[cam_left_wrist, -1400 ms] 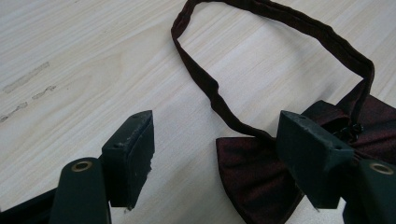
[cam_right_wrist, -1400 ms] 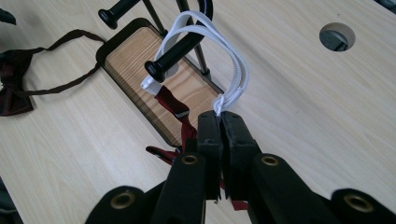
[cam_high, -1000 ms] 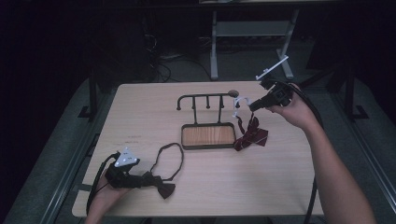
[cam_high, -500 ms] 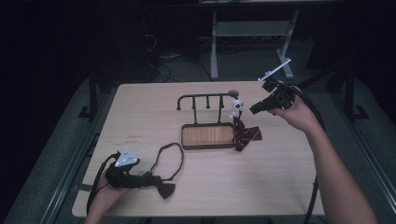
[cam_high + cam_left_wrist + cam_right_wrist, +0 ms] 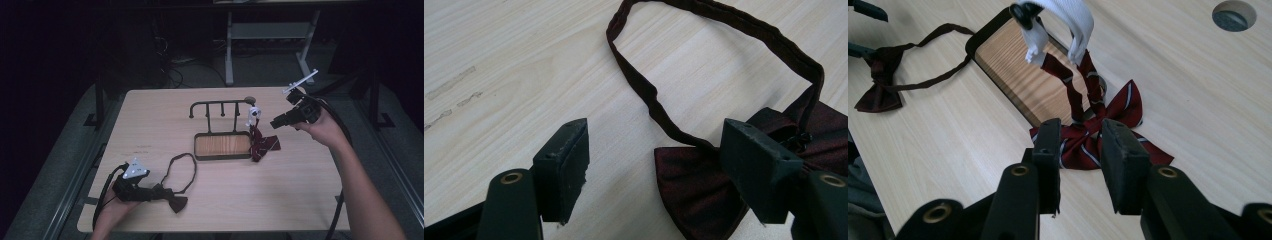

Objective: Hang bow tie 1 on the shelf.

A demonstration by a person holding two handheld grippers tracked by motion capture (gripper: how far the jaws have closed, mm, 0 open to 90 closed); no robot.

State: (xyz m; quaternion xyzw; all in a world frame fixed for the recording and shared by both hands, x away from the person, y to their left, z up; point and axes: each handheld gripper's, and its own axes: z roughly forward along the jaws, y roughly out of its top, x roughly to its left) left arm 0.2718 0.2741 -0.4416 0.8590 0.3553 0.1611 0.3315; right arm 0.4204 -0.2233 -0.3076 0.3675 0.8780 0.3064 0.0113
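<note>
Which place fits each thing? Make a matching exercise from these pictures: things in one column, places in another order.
Things:
1. striped bow tie
2. dark bow tie
3. rack
4. right gripper

Places:
A. table's near left, by the left gripper
B. hanging off the rack's right end
C. raised over the table's right side
D. middle of the table

Pairs: 1-B, 2-A, 3-D, 4-C

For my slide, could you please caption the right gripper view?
Open right gripper behind a striped red bow tie hanging from a rack.

place: lab | cue: cables (image 5: 172,65) (floor), metal frame (image 5: 272,37) behind table (image 5: 150,115)
</note>
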